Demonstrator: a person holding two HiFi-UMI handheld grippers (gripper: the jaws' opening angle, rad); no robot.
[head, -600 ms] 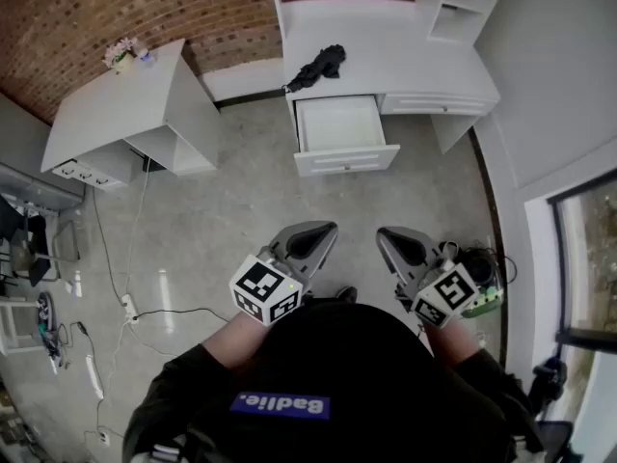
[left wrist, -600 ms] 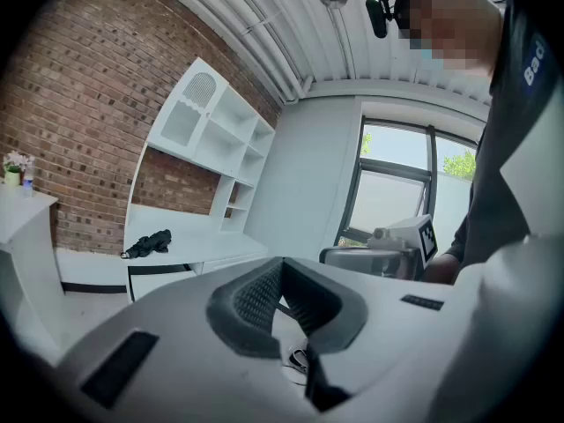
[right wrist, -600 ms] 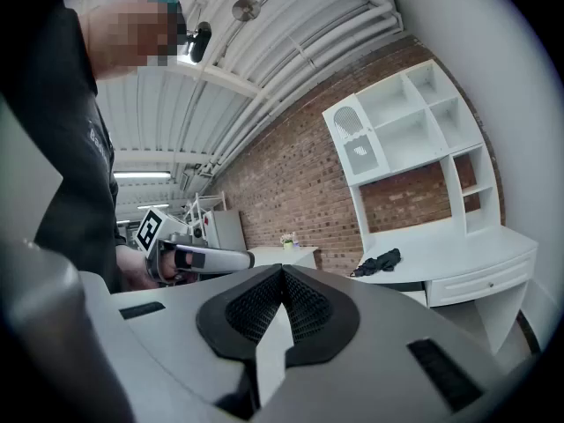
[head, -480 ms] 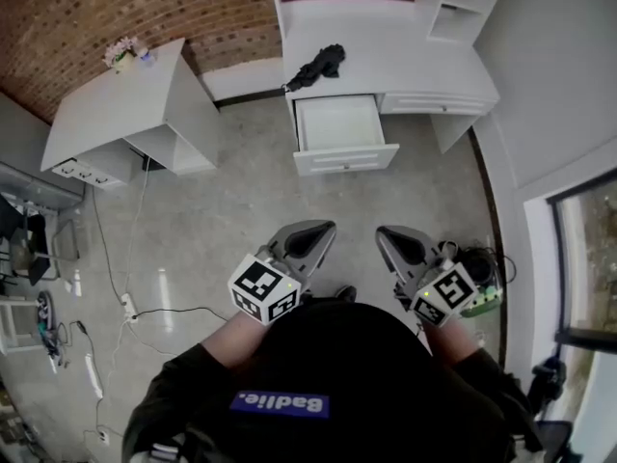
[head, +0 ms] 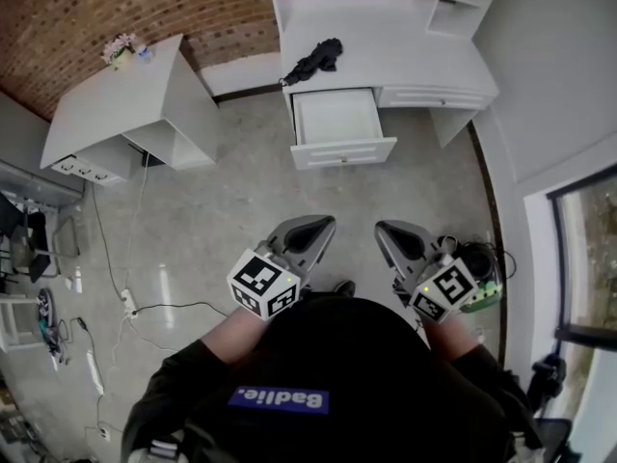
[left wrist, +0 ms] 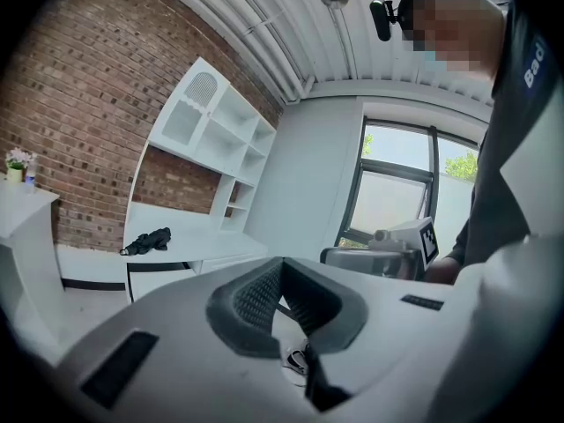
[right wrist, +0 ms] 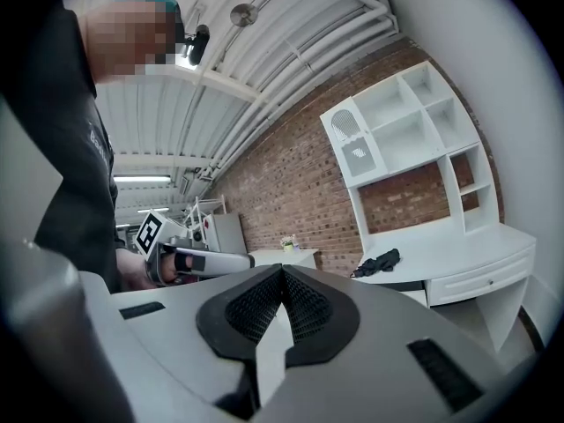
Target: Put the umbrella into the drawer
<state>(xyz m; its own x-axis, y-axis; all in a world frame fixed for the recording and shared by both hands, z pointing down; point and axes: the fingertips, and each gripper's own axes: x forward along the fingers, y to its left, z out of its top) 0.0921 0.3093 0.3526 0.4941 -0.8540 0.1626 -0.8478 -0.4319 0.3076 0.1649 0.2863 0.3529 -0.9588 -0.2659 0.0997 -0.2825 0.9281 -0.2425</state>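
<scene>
— What's nearest in the head view?

— The person's dark top fills the bottom of the frame. Just above it come the two grippers, side by side near the centre and a little apart. The left gripper (head: 310,231) has its jaws closed with nothing between them; the left gripper view shows the dark ribbed pads (left wrist: 251,296) meeting at the tip. The right gripper (head: 395,234) is closed as well and holds nothing, its pads (right wrist: 308,311) touching at the tip in its own view.

— And beyond them?

— Bare grey floor (head: 231,201), with cables (head: 125,309) lying at the left edge.

— Where's the drawer?

— Upper middle of the frame. The drawer (head: 339,126) stands pulled out of the white desk (head: 415,46), its white inside facing up.

— And the umbrella?

— The black folded umbrella (head: 311,61) lies on the desk top, just behind the drawer's left corner and near the desk's left edge, well apart from both grippers. It isn't in the drawer.

— Anything further off?

— A second white desk (head: 116,104) stands at the upper left with a small flower pot (head: 120,54) on its far corner, and a brick wall (head: 87,8) runs along the top.
</scene>
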